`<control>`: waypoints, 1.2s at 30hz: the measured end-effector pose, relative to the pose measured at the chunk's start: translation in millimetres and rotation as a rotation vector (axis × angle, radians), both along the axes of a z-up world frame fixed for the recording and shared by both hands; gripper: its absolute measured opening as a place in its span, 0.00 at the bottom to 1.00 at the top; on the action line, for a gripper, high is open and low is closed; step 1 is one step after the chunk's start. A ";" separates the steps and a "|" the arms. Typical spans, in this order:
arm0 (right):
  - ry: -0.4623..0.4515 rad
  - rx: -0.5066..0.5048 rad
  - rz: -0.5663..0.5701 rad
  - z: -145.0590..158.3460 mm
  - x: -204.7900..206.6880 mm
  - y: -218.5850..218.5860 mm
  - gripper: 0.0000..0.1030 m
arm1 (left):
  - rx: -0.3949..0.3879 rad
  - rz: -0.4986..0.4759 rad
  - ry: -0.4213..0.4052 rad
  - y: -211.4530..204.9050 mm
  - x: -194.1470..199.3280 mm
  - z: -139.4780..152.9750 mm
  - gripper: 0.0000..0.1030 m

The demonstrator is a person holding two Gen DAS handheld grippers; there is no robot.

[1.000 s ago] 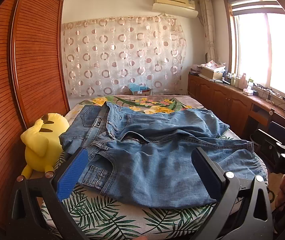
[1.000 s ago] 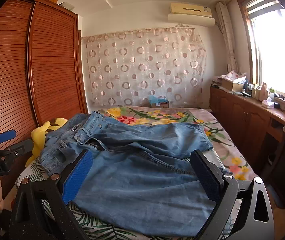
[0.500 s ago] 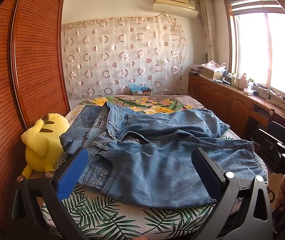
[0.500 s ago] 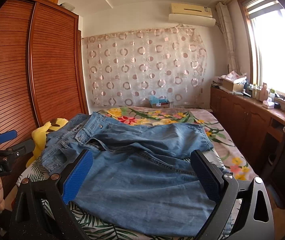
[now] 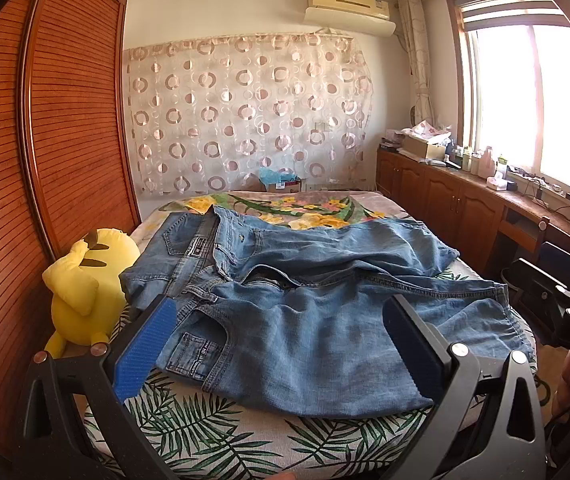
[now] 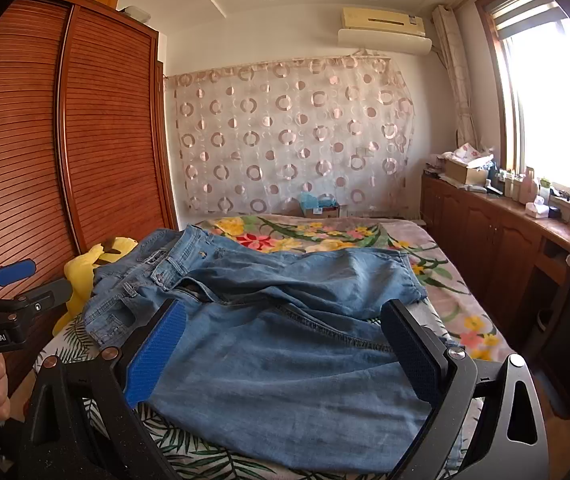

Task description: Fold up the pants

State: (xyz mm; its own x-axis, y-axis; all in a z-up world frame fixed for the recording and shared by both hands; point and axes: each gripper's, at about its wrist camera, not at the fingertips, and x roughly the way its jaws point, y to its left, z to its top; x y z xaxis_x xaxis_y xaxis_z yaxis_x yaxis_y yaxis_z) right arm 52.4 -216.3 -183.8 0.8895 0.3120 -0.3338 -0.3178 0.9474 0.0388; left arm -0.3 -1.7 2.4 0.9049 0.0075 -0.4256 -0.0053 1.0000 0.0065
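Observation:
A pair of blue jeans (image 5: pixel 305 300) lies spread and rumpled across the bed, waistband at the left, legs running right; it also shows in the right wrist view (image 6: pixel 277 340). My left gripper (image 5: pixel 277 344) is open and empty, held above the near edge of the jeans by the waistband pocket. My right gripper (image 6: pixel 281 352) is open and empty, above the near leg. The left gripper's body also shows at the left of the right wrist view (image 6: pixel 9 308), and the right gripper's body shows at the right of the left wrist view (image 5: pixel 565 308).
The bed (image 5: pixel 213 436) has a leaf and flower print cover. A yellow plush toy (image 5: pixel 85 292) sits at the bed's left edge against the wooden wardrobe (image 5: pixel 45 140). Wooden cabinets (image 5: pixel 457 212) with clutter run under the window on the right.

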 end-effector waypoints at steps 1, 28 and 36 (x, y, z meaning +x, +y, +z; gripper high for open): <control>0.000 0.001 0.000 -0.1 0.2 -0.1 0.95 | 0.000 0.000 0.000 0.9 -0.1 4.3 1.00; -0.004 0.002 0.000 0.0 -0.3 -2.0 0.95 | 0.004 0.001 -0.004 0.1 -0.4 4.4 1.00; -0.002 0.002 0.003 -0.4 -0.2 -1.9 0.95 | 0.005 0.001 -0.005 -0.2 -0.4 4.7 1.00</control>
